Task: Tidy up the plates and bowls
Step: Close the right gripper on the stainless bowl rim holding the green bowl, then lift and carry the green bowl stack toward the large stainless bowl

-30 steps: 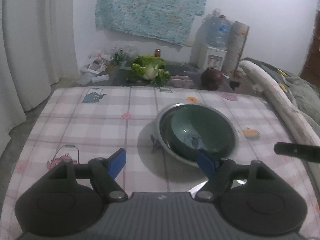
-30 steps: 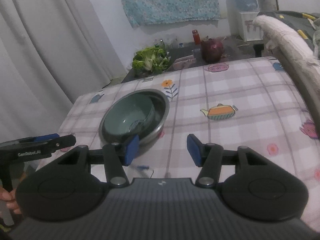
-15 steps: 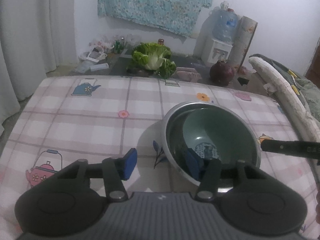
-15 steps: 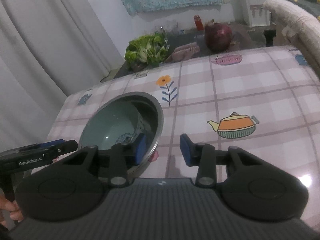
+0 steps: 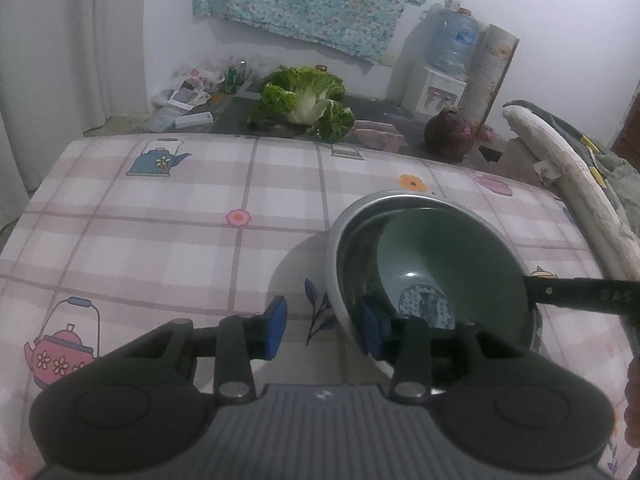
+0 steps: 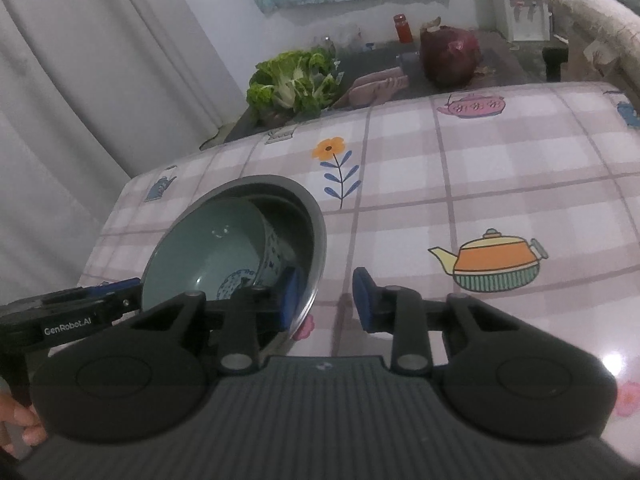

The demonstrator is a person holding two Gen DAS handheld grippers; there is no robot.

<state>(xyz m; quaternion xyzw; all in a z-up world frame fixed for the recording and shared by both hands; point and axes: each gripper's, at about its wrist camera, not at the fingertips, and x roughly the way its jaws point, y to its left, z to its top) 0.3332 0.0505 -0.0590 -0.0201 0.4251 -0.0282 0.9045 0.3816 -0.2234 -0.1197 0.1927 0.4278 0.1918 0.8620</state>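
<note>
At the lower middle of both frames, our left claw [image 5: 322,334] and right claw [image 6: 326,300], just closing, each straddle the steel bowl's [image 5: 340,276] rim, not yet pinching; green bowl [image 5: 460,264] nested inside.

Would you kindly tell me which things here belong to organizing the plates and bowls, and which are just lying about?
Job: steel bowl, green bowl inside it, left tool, right tool.

Lying about: cabbage, red onion, water dispenser, jar.
</note>
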